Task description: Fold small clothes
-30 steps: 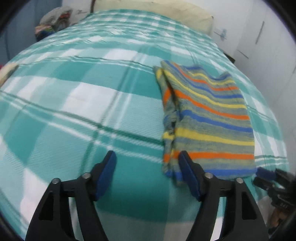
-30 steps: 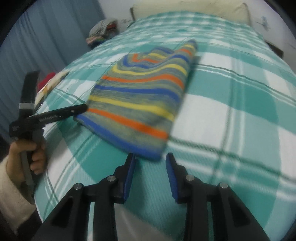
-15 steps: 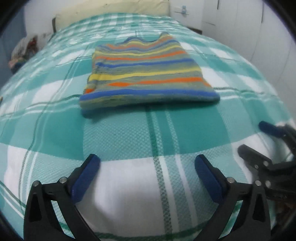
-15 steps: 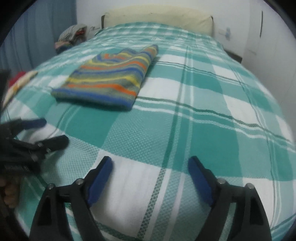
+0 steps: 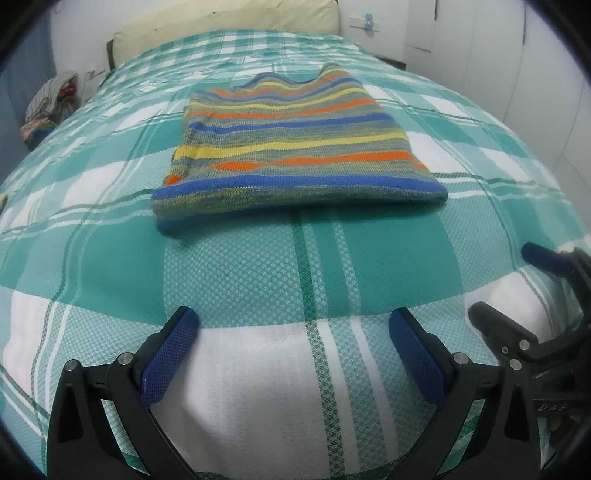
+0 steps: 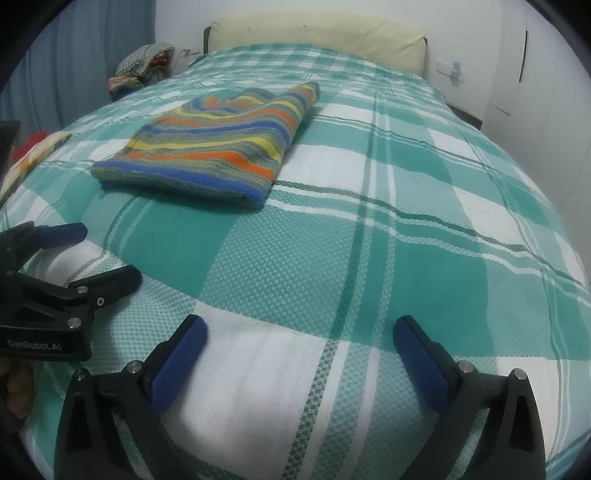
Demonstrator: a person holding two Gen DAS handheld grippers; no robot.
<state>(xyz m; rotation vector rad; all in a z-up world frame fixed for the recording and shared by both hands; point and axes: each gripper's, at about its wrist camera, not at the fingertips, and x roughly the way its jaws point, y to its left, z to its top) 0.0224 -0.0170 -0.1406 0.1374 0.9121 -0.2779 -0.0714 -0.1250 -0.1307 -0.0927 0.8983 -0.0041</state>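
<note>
Sweater [image 5: 295, 147] beyond left gripper [image 5: 295, 332] (folded, untouched).

Home bedroom, bed [image 5: 258, 280] with checked teal cover, cream headboard [image 6: 314, 35], white wardrobe doors [image 5: 517, 55]

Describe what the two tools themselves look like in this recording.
Both match. The left tool and the right tool are matte black plastic with two angled fingers, each faced with a blue cross-hatched pad and pinned by silver screws. The left tool's body carries white "GenRobot.AI" lettering. No cables show.
</note>
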